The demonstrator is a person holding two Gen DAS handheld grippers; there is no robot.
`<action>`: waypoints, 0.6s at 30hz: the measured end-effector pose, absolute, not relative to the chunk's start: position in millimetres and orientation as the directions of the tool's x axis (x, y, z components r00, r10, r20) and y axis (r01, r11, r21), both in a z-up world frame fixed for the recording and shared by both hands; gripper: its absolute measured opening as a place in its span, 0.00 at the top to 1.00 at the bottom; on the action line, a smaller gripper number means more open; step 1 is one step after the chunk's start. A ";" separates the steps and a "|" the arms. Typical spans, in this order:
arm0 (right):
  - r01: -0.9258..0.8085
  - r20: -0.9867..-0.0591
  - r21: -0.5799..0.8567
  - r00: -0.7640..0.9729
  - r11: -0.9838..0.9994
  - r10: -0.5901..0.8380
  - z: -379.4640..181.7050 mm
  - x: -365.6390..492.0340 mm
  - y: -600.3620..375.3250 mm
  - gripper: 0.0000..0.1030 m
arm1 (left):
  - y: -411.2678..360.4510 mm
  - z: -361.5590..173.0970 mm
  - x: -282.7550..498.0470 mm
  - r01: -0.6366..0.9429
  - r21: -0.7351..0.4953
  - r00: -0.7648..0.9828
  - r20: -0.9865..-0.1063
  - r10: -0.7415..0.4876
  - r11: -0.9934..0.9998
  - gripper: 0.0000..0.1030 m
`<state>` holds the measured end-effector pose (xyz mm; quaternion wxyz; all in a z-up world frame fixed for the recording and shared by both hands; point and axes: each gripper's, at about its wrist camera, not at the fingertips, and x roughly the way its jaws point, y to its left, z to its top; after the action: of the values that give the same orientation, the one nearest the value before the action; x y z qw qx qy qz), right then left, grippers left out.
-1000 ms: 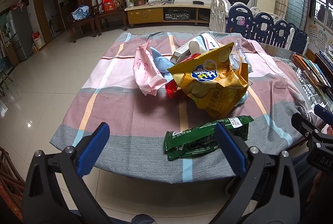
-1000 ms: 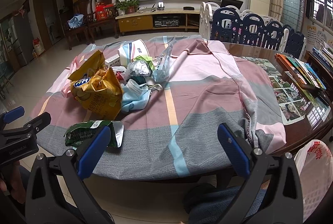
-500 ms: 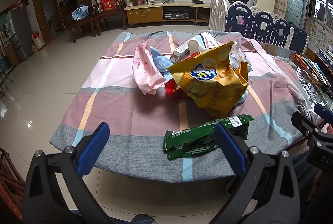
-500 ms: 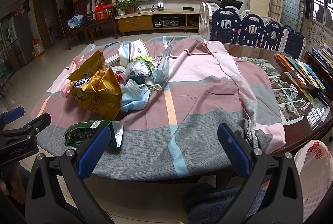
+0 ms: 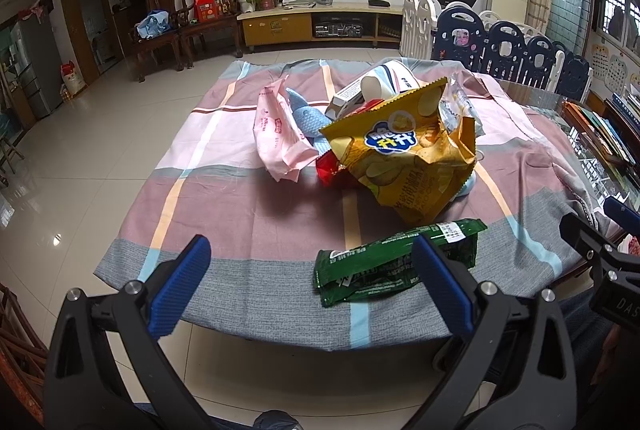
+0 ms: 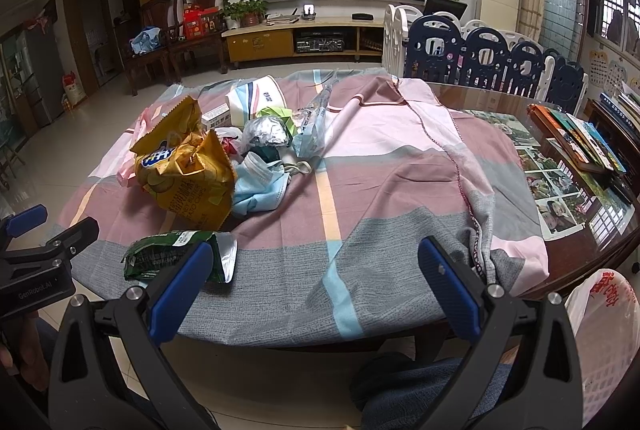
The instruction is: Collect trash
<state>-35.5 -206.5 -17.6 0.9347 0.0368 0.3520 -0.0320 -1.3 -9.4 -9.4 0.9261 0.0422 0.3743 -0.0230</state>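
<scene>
Both wide-open, empty, the left hand-held gripper (image 5: pixel 310 286) and right hand-held gripper (image 6: pixel 314 284) hover short of the table (image 6: pixel 400 254), the green wrapper (image 5: pixel 394 262) (nearest trash) just ahead for grabbing.

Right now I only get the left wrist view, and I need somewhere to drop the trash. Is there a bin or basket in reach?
Observer: Yes, a white plastic basket sits low, just right of the open right gripper.
Operator: What hides behind the yellow chip bag?
Observer: A crumpled blue face mask lies against it.
Operator: Is the green wrapper sealed?
Observer: No, its right end gapes open and shows a silver lining.
</scene>
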 end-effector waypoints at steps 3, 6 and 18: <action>0.085 -0.660 0.046 0.750 0.995 -0.033 -17.6 -35.4 -206.9 0.03 | -10.4 -10.9 -1.5 0.081 0.062 0.716 -0.698 -0.015 0.995 0.03; 0.085 -0.661 0.048 0.750 0.995 -0.032 -17.6 -35.2 -207.0 0.03 | -13.4 -12.1 -1.8 0.101 0.064 0.714 -0.699 -0.028 0.993 0.03; 0.087 -0.660 0.063 0.751 0.994 -0.024 -15.7 -36.8 -207.2 0.03 | -24.6 -31.2 4.5 0.233 -0.065 0.689 -0.693 -0.212 0.970 0.03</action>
<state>-36.8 -207.2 -15.7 0.9345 0.0449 0.3519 -0.0296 4.5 -24.6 -31.2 0.9189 0.0140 0.3751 -0.1211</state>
